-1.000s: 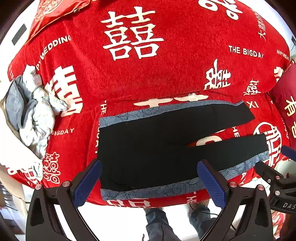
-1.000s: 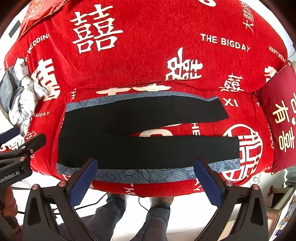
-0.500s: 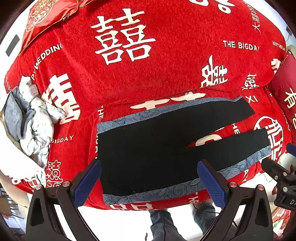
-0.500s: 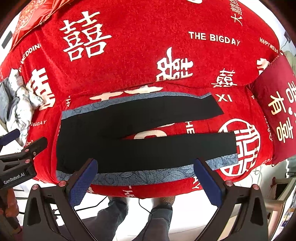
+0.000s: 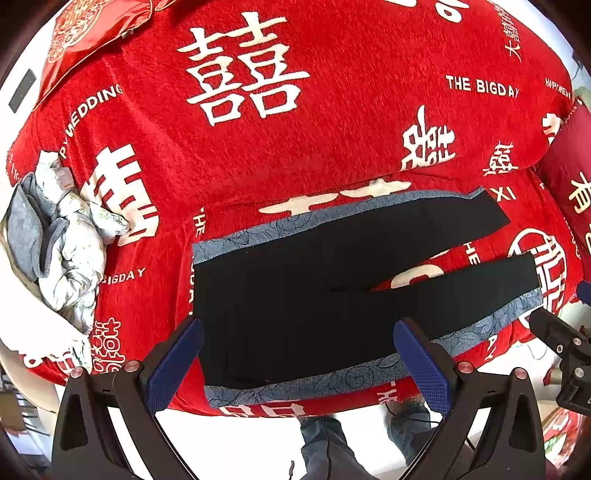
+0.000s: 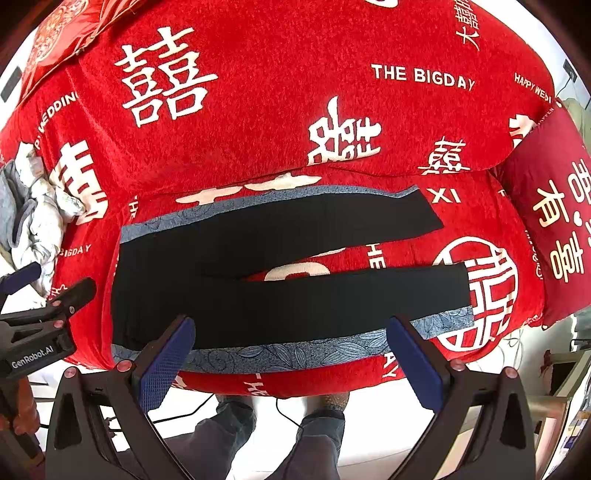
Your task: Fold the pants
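Place: a home, seemingly a living room or bedroom.
Main furniture: a sofa or bed under a red plush cover (image 6: 280, 122) printed with white double-happiness characters, "THE BIGDAY" and "HAPPY WEDDING".
Cushions: a dark red cushion (image 6: 546, 206) with gold characters at the right, a shiny red one (image 5: 85, 33) at the upper left.
Laundry: a crumpled grey and white bundle (image 5: 62, 236) at the left edge.
Floor: pale, with a person's legs (image 6: 277, 435) standing on it.

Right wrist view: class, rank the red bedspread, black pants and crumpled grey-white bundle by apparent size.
1. red bedspread
2. black pants
3. crumpled grey-white bundle, partly cut off at the frame edge, so its full size is unsure.
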A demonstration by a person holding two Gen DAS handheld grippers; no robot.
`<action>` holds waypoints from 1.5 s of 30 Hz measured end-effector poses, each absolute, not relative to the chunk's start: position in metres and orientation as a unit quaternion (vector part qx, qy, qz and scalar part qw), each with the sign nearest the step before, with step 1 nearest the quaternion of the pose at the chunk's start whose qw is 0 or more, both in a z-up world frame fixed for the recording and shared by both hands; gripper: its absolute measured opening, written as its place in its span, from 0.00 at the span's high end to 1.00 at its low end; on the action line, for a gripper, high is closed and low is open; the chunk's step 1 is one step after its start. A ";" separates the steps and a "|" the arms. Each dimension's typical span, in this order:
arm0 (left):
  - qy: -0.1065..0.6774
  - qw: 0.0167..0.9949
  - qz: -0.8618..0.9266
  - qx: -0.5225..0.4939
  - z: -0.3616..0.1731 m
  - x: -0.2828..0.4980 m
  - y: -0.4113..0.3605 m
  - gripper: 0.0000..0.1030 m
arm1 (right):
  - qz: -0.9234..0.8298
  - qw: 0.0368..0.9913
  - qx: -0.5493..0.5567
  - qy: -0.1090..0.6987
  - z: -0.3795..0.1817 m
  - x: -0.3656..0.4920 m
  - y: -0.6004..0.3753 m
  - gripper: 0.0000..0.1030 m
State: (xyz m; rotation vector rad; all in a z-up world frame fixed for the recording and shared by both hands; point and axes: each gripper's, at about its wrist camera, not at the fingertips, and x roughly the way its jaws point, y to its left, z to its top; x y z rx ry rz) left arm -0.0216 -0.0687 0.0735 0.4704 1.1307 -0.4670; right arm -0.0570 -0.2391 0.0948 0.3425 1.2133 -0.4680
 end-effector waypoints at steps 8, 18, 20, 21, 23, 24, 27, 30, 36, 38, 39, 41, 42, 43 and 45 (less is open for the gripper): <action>0.529 0.792 -0.213 0.217 0.072 -0.021 -0.064 0.00 | -0.216 0.783 0.165 0.560 0.094 -0.059 -0.239 0.00; 0.517 0.807 -0.203 0.201 0.073 -0.020 -0.047 0.00 | -0.222 0.778 0.160 0.566 0.091 -0.059 -0.236 0.00; 0.513 0.811 -0.199 0.200 0.072 -0.020 -0.042 0.00 | -0.220 0.778 0.164 0.566 0.090 -0.059 -0.235 0.00; 0.513 0.812 -0.195 0.200 0.070 -0.020 -0.039 0.00 | -0.219 0.777 0.165 0.566 0.089 -0.059 -0.235 0.00; 0.518 0.810 -0.190 0.199 0.064 -0.019 -0.034 0.00 | -0.218 0.774 0.166 0.571 0.084 -0.059 -0.232 0.00; 0.524 0.807 -0.187 0.196 0.059 -0.017 -0.031 0.00 | -0.217 0.771 0.167 0.575 0.082 -0.059 -0.231 0.00; 0.537 0.802 -0.181 0.190 0.048 -0.015 -0.024 0.00 | -0.215 0.760 0.168 0.589 0.073 -0.057 -0.229 0.00; 0.547 0.797 -0.173 0.190 0.036 -0.011 -0.019 0.00 | -0.211 0.751 0.176 0.600 0.065 -0.057 -0.226 0.00; 0.572 0.779 -0.153 0.206 0.000 -0.003 -0.009 0.00 | -0.189 0.726 0.196 0.632 0.026 -0.046 -0.216 0.00; 0.583 0.770 -0.147 0.215 -0.020 -0.001 -0.007 0.00 | -0.181 0.721 0.199 0.639 0.008 -0.040 -0.212 0.00; 0.588 0.766 -0.146 0.216 -0.030 0.000 -0.006 0.00 | -0.178 0.717 0.201 0.643 -0.003 -0.037 -0.209 0.00; 0.598 0.759 -0.141 0.216 -0.048 0.001 -0.004 0.00 | -0.169 0.715 0.206 0.646 -0.019 -0.033 -0.206 0.00; 0.604 0.755 -0.138 0.215 -0.058 0.002 -0.003 0.00 | -0.166 0.713 0.206 0.650 -0.030 -0.031 -0.205 0.00; 0.610 0.751 -0.135 0.213 -0.068 0.002 -0.001 0.00 | -0.163 0.709 0.208 0.654 -0.040 -0.029 -0.204 0.00; 0.621 0.745 -0.126 0.210 -0.087 0.004 0.000 0.00 | -0.150 0.706 0.219 0.657 -0.060 -0.025 -0.203 0.00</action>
